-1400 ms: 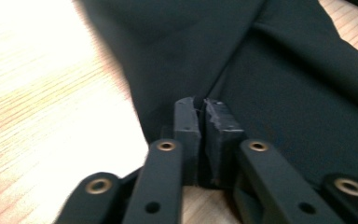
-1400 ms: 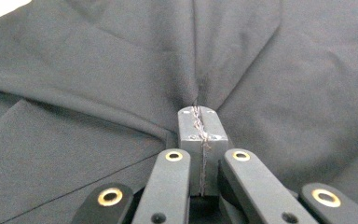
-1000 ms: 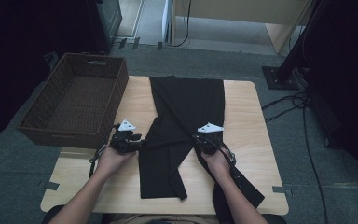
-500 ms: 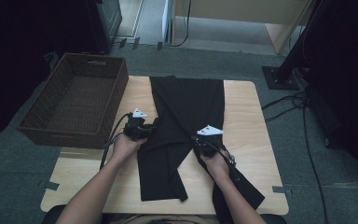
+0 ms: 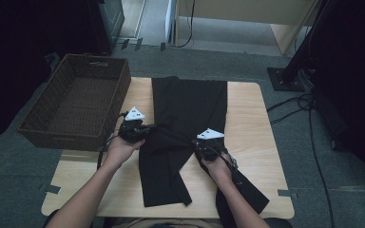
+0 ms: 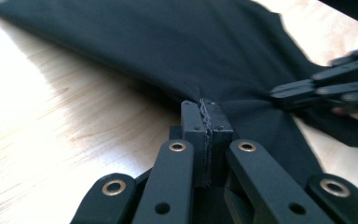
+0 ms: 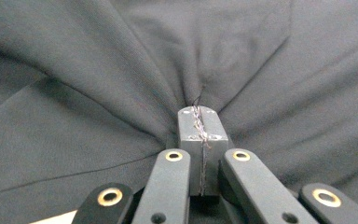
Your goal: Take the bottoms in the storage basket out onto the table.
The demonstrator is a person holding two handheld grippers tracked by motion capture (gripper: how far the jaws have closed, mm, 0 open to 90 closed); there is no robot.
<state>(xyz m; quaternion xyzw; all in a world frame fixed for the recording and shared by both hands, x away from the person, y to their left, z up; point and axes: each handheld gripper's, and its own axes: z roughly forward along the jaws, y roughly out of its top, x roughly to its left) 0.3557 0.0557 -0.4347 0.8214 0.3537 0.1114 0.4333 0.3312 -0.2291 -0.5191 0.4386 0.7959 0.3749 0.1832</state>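
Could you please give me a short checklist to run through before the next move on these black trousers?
1. Left gripper shut on the black trousers: ok; its jaws have just been closing and cloth is pinched between the pads.
2. Right gripper shut on the trousers: ok; cloth puckers into its closed pads.
3. Both grips near the middle of the garment: ok, left at the left edge, right further in.
4. Cloth clear of the wicker basket: ok.
5. Lower leg on the table: not ok; one end hangs over the near edge.
6. How many layers each grip holds: cannot tell.
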